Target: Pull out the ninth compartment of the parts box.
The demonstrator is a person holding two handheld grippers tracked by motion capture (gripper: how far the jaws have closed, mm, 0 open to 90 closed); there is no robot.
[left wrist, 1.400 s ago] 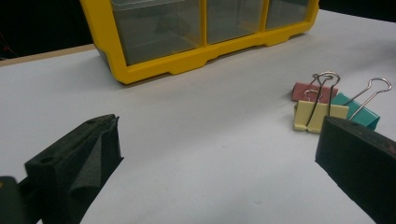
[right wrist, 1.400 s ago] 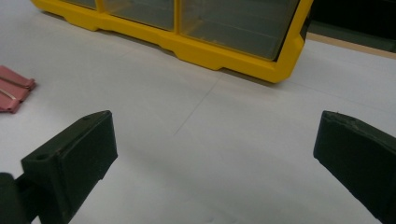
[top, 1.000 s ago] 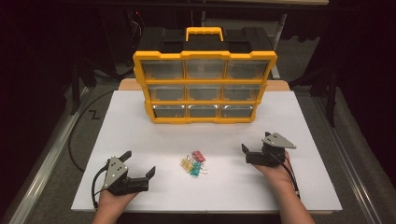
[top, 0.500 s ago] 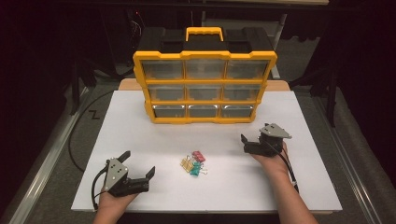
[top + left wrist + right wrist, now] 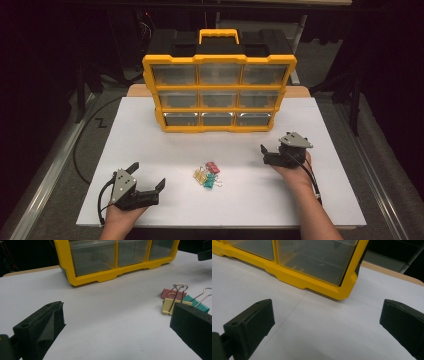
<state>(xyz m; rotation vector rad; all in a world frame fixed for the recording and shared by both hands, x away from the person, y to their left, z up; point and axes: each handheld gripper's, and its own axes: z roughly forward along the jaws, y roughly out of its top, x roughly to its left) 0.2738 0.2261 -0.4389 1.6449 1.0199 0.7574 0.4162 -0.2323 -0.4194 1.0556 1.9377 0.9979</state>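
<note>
A small heap of binder clips [image 5: 207, 175] — pink, yellow and teal — lies on the white table [image 5: 325, 200], between the two grippers and a little ahead of them. In the left gripper view the clips sit just beyond the far jaw, wire handles raised, touching one another.

The left gripper [image 5: 147, 186] rests low near the table's front edge, its jaws spread wide with nothing between them, the clips off to its jaw side. The right gripper [image 5: 267, 153] is held up off the table, ahead of the clips and beside them, jaws also wide apart and empty. It faces the yellow drawer organiser [image 5: 220, 107], and its own view looks at the lower right corner drawer [image 5: 317, 258], clear-fronted and shut.

Judging by this, the work is at its opening step — nothing is picked up and every drawer appears closed. The right gripper seems to be heading for a bottom drawer. The next move likely calls for catching that drawer's front lip squarely and pulling straight out, while the left gripper comes onto a single clip without dragging its neighbours.
</note>
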